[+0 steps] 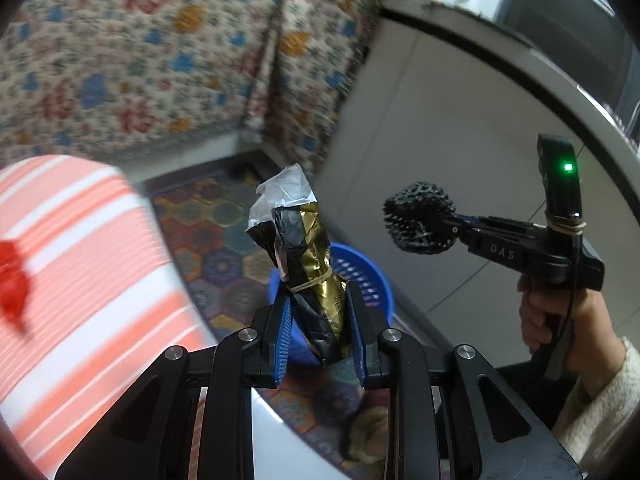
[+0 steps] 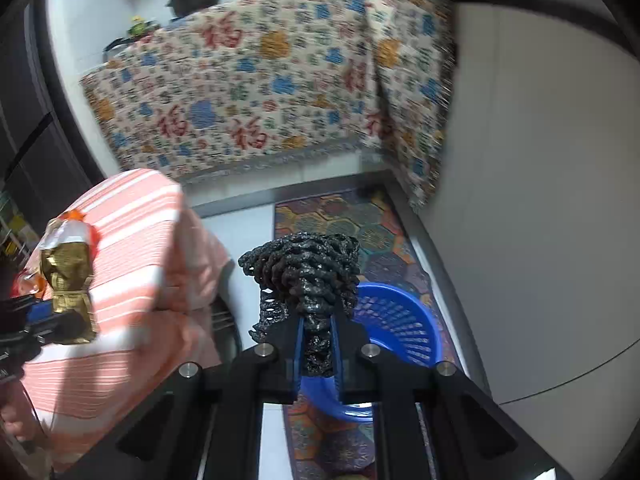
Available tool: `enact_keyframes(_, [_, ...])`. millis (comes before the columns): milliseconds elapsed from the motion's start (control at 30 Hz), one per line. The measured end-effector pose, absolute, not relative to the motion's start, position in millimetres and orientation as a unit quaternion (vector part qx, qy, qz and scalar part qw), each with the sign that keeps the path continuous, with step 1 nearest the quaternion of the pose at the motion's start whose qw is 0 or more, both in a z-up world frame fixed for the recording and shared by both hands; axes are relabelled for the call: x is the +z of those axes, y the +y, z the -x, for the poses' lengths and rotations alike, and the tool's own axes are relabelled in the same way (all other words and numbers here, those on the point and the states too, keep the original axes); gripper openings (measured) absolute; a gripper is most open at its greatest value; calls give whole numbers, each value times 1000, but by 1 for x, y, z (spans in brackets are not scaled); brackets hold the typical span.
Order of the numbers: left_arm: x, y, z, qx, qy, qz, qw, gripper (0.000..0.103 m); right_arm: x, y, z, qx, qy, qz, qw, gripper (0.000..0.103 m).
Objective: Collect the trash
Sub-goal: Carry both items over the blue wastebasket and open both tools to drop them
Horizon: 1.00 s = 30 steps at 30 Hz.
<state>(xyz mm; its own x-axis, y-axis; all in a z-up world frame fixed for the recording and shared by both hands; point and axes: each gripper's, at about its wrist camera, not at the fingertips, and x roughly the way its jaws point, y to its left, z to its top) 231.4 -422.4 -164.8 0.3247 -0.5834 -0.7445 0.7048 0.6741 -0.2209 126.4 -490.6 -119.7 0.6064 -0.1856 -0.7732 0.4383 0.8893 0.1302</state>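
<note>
My left gripper (image 1: 318, 316) is shut on a crumpled gold-and-black foil wrapper (image 1: 308, 260) tied with a rubber band, held upright above a blue perforated basket (image 1: 360, 276) on the floor. My right gripper (image 2: 316, 340) is shut on a black crumpled foam net (image 2: 308, 276), held over the same blue basket (image 2: 404, 320). In the left wrist view the right gripper (image 1: 436, 224) holds the black net (image 1: 418, 224) to the right, in a hand. In the right wrist view the foil wrapper (image 2: 68, 276) shows at the left edge.
A table with an orange-and-white striped cloth (image 1: 80, 264) stands to the left, with a red scrap (image 1: 12, 284) on it. A colourful hexagon rug (image 2: 360, 232) lies under the basket. A floral cloth (image 2: 260, 92) hangs behind. A white cabinet (image 1: 440, 140) is on the right.
</note>
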Motion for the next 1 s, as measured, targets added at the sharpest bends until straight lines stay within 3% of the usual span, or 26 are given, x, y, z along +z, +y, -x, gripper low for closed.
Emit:
enact_keyframes(233, [-217, -496, -248, -413, 450, -82, 788, 25, -162, -549, -129, -197, 429, -182, 862, 12])
enact_keyframes(700, [-295, -561, -273, -413, 481, -114, 765, 29, -249, -618, -155, -180, 490, -268, 810, 15])
enact_keyframes(867, [-316, -573, -280, -405, 486, -130, 763, 44, -277, -631, -160, -177, 508, -292, 791, 30])
enact_keyframes(1000, [-319, -571, -285, -398, 489, -121, 766, 50, -287, -636, -162, -174, 511, -306, 784, 41])
